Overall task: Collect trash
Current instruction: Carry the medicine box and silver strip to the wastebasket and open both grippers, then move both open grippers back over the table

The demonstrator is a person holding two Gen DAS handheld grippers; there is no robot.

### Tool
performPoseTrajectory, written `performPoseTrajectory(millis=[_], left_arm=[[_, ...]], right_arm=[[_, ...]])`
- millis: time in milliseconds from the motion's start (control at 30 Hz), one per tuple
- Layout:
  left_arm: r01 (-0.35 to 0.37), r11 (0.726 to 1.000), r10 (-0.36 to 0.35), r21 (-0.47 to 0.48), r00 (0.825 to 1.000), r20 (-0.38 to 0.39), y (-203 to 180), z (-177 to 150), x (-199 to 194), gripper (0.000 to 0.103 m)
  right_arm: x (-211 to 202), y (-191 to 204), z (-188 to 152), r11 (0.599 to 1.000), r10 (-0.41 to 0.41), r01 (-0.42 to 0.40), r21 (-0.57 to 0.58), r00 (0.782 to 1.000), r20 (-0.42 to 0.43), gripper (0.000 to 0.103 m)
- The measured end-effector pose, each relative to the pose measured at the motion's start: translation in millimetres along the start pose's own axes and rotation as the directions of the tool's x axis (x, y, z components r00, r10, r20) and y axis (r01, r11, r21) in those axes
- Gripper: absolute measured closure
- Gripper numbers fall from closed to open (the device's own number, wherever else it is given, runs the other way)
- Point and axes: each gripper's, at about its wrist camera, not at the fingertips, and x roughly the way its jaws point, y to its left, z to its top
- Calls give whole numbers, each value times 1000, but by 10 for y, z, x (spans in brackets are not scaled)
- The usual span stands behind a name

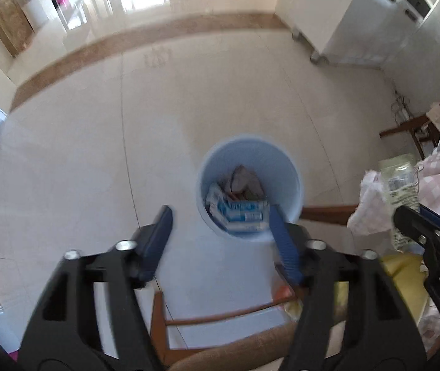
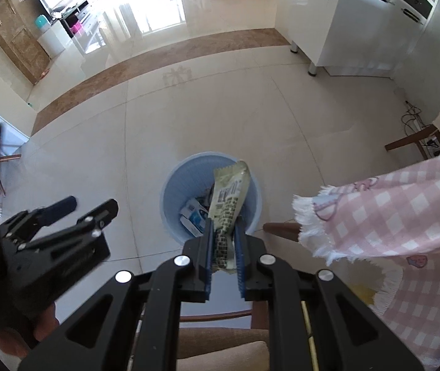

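A light blue trash bin (image 1: 284, 167) stands on the tiled floor and holds blue-and-white packets and crumpled paper; it also shows in the right wrist view (image 2: 182, 182). My left gripper (image 1: 220, 219) is open and empty, above the bin's near rim. My right gripper (image 2: 223, 233) is shut on a pale green snack wrapper (image 2: 230, 191), which hangs over the bin's mouth. The right gripper with the wrapper (image 1: 397, 176) shows at the right edge of the left wrist view. The left gripper (image 2: 93, 205) shows at the left of the right wrist view.
A table with a pink checked cloth (image 2: 405, 216) stands at the right. A wooden chair (image 2: 220, 318) with a beige seat lies below the grippers. White cabinets (image 2: 359, 31) stand at the far right. A second chair and cables (image 2: 414, 130) are at the right wall.
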Motion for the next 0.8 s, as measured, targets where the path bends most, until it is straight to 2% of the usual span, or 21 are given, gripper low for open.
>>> performPoseTrajectory(millis=[33, 100, 133, 167, 367, 567, 733, 800], left_arm=[[-9, 1000, 9, 0, 1000, 10, 26, -14, -48, 38], [-31, 999, 31, -12, 999, 14, 86, -36, -118, 38], [-43, 999, 44, -21, 999, 18, 123, -50, -156, 37], [-55, 998, 56, -30, 998, 22, 162, -64, -194, 36], [-76, 994, 80, -83, 996, 41, 338, -127, -385, 33], [-77, 994, 84, -77, 993, 81, 334, -153, -611, 32], [-39, 998, 45, -43, 985, 167, 143, -129, -975, 31], [-21, 1000, 24, -17, 976, 217, -1, -115, -1173, 30]], right_arm=[[7, 35, 17, 1000, 8, -8, -5, 1000, 3, 87], [12, 68, 58, 1000, 16, -16, -12, 1000, 5, 71], [10, 106, 83, 1000, 19, -19, -18, 1000, 12, 58], [0, 140, 99, 999, 20, -19, -26, 1000, 23, 51], [-67, 301, 124, 998, 29, -28, -57, 999, 33, 49], [-294, 315, 94, 998, 40, -37, -49, 997, 67, 49], [-771, 156, 47, 999, 36, -34, -15, 985, 170, 49], [-1003, 37, 24, 1000, 25, -28, 10, 975, 220, 49]])
